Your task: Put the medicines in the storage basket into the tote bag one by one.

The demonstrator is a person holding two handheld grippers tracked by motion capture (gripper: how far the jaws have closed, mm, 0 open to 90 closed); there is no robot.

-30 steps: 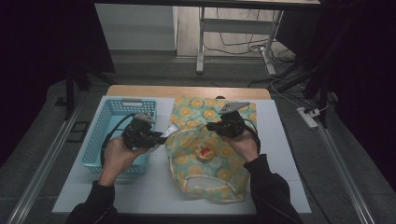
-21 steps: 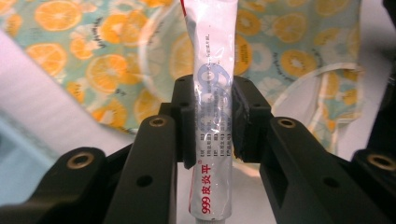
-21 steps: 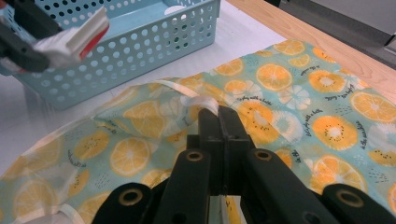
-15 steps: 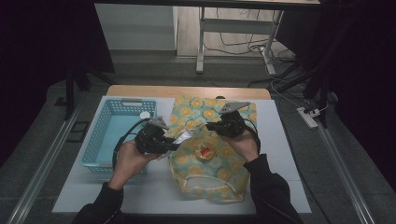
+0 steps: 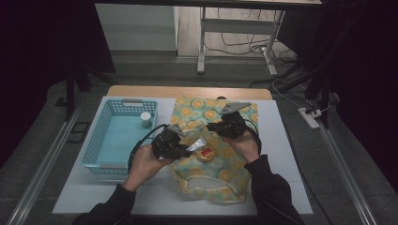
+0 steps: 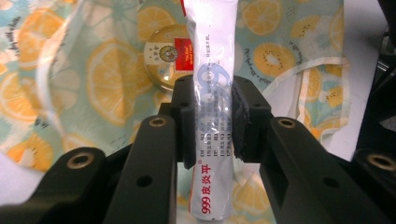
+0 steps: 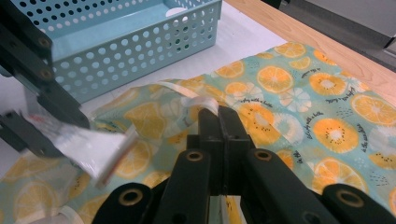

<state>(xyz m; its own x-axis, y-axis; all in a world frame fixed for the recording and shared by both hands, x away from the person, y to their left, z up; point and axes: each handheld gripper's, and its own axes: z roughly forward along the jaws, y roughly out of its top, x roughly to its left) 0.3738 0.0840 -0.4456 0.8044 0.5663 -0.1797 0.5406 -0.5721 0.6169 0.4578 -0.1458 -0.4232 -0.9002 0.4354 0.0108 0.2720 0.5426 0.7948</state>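
Tube [image 6: 212, 93] sitting clamped in left claw [image 6: 212, 123] above fruit-print cloth [image 5: 225, 164]; right claw [image 7: 219, 126] pinching cloth strap [image 7: 198, 100], jaws together.

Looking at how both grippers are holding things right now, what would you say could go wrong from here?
1. The left gripper clamps the white tube mid-body; squeezing harder might burst it or force ointment out.
2. The round tin lies loose on the fruit-print bag; since the right gripper pinches the bag's edge, a tug could roll it off.
3. The tube could catch the wall of the blue basket on the way in.
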